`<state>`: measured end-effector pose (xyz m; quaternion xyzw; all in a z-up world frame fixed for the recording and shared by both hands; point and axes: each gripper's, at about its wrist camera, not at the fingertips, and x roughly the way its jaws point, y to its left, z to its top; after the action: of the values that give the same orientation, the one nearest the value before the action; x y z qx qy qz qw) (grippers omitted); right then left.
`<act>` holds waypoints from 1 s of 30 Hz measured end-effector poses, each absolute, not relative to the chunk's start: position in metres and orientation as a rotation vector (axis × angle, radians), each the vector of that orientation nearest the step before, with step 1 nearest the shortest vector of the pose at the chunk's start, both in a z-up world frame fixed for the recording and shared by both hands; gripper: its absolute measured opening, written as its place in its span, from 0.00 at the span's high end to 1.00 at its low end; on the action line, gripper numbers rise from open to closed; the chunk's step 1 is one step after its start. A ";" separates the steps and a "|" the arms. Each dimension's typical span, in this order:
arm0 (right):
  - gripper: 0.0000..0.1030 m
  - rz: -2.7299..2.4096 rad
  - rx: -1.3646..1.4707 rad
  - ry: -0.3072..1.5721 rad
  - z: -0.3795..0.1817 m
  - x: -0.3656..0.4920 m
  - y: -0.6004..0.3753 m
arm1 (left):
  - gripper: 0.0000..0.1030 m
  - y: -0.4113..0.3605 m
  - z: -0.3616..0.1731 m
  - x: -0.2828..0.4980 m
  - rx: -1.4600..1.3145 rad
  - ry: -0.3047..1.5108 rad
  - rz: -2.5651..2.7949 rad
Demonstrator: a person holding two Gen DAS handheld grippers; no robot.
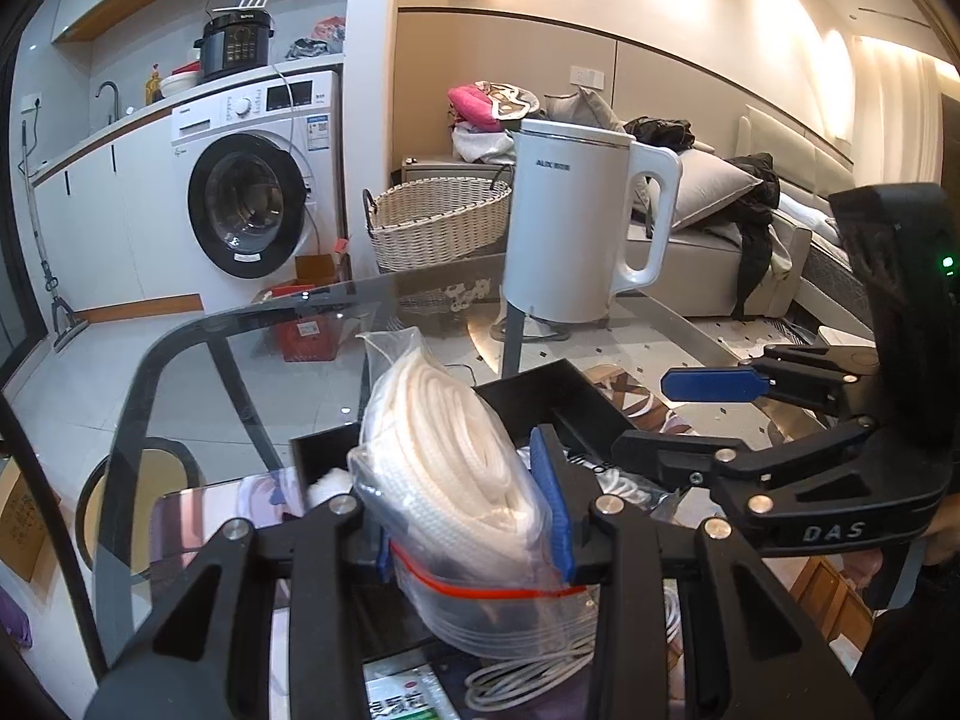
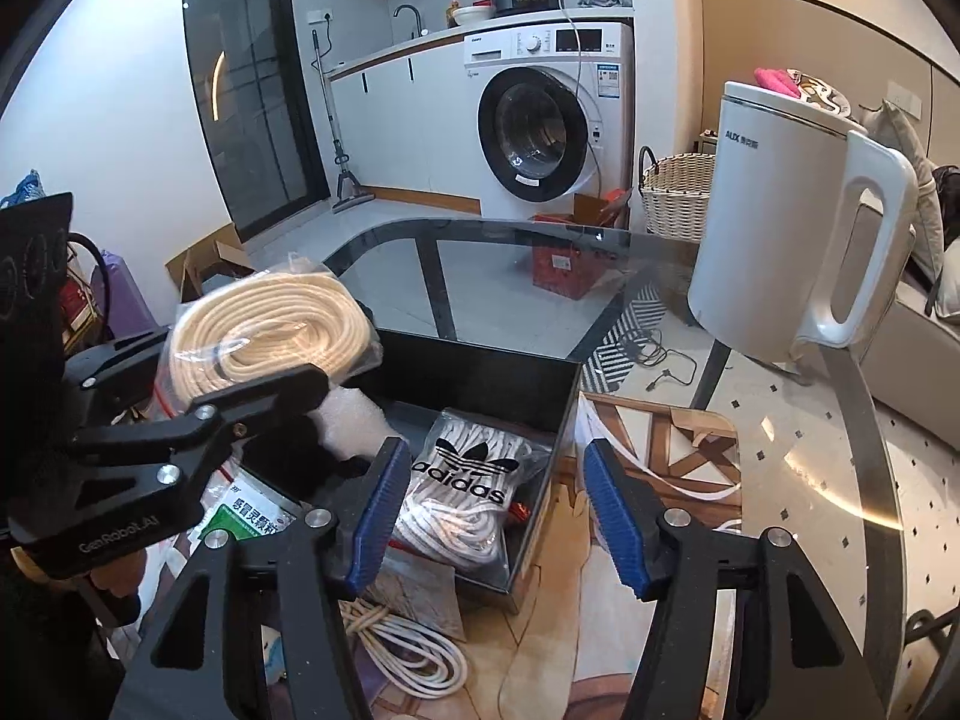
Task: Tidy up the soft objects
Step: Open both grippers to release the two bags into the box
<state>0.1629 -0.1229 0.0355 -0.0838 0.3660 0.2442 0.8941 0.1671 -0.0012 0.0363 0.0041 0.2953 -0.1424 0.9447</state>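
Note:
My left gripper point(image 1: 474, 504) is shut on a clear zip bag of coiled white rope point(image 1: 456, 450) and holds it above the near left corner of a black open box point(image 1: 576, 396). The same bag of rope point(image 2: 264, 330) and the left gripper point(image 2: 240, 396) show at the left of the right wrist view. My right gripper point(image 2: 492, 516) is open and empty over the box's near right wall point(image 2: 540, 492). It also shows in the left wrist view point(image 1: 666, 414). In the box lie an Adidas bag of white laces point(image 2: 468, 492) and a white fluffy item point(image 2: 354, 420).
A white AUX kettle point(image 2: 792, 228) stands on the glass table point(image 2: 516, 276) at the far right. A loose white cord point(image 2: 414, 654) and a green-and-white packet point(image 2: 252, 516) lie near the box's front. A wicker basket point(image 1: 438, 228) and a washing machine point(image 1: 252, 192) stand beyond the table.

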 end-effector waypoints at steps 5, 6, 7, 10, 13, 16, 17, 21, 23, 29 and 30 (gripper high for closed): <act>0.37 0.506 -0.167 0.745 0.040 0.156 -0.134 | 0.65 -0.013 0.032 0.179 -0.031 0.623 -0.319; 0.37 0.505 -0.167 0.744 0.041 0.156 -0.136 | 0.65 -0.015 0.031 0.181 -0.032 0.626 -0.321; 0.37 0.500 -0.165 0.739 0.042 0.155 -0.139 | 0.64 -0.017 0.030 0.182 -0.033 0.629 -0.319; 0.36 0.491 -0.158 0.736 0.043 0.156 -0.145 | 0.51 -0.018 0.027 0.187 -0.053 0.640 -0.302; 0.36 0.485 -0.154 0.739 0.043 0.156 -0.150 | 0.22 -0.017 0.029 0.185 -0.061 0.646 -0.291; 0.32 0.493 -0.149 0.738 0.042 0.153 -0.153 | 0.10 -0.012 0.031 0.178 -0.062 0.639 -0.257; 0.31 0.493 -0.150 0.735 0.043 0.151 -0.154 | 0.04 -0.009 0.031 0.175 -0.066 0.643 -0.260; 0.31 0.490 -0.151 0.732 0.042 0.146 -0.158 | 0.01 -0.001 0.031 0.161 -0.067 0.645 -0.257; 0.29 0.489 -0.150 0.734 0.041 0.144 -0.159 | 0.00 0.002 0.032 0.150 -0.051 0.641 -0.234; 0.10 0.513 -0.143 0.732 0.039 0.134 -0.158 | 0.00 0.016 0.031 0.124 -0.043 0.634 -0.157; 0.05 0.518 -0.143 0.733 0.039 0.132 -0.158 | 0.00 0.019 0.029 0.120 -0.046 0.639 -0.149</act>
<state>0.1322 -0.1580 0.0387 -0.0690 0.3538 0.2501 0.8986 0.1203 0.0192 0.0288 -0.0226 0.3136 -0.0729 0.9465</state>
